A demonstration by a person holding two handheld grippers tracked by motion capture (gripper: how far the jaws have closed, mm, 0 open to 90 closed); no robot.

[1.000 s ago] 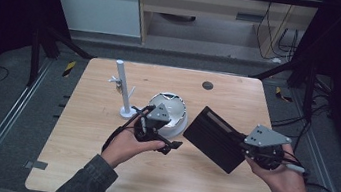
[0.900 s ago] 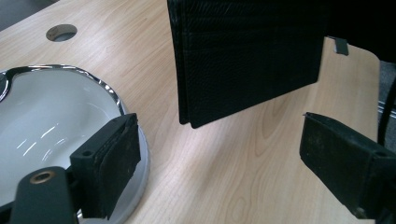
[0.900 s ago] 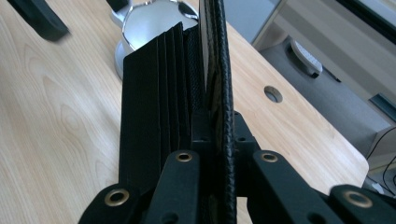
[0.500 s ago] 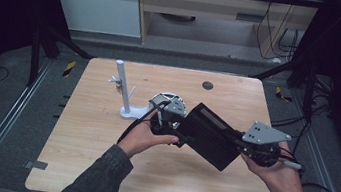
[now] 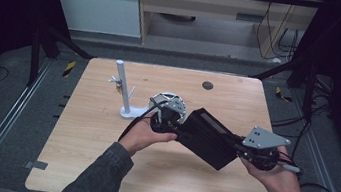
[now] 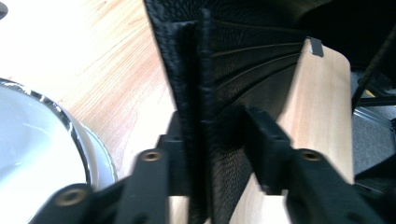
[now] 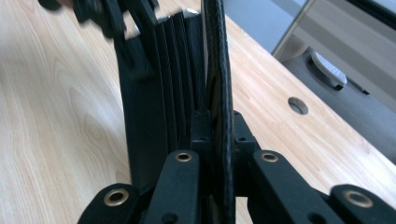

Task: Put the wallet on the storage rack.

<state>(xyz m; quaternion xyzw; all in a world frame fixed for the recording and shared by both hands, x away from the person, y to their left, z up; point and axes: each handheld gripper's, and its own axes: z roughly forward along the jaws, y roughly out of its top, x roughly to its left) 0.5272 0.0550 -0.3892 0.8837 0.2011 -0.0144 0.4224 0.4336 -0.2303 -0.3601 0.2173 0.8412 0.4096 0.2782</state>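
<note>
My right gripper is clamped tight on one edge panel of the black accordion folder, jaws closed flat on both faces of it. My left gripper is at the opposite end: one jaw is pressed against the folder's outer panel, the other stands off with a gap, so it's partly open around that end. The folder hangs between the two grippers, lifted off the wooden table, pleats fanned out ahead of the right jaws. White bowl sits just behind the left gripper; white post stand further out to its left.
</note>
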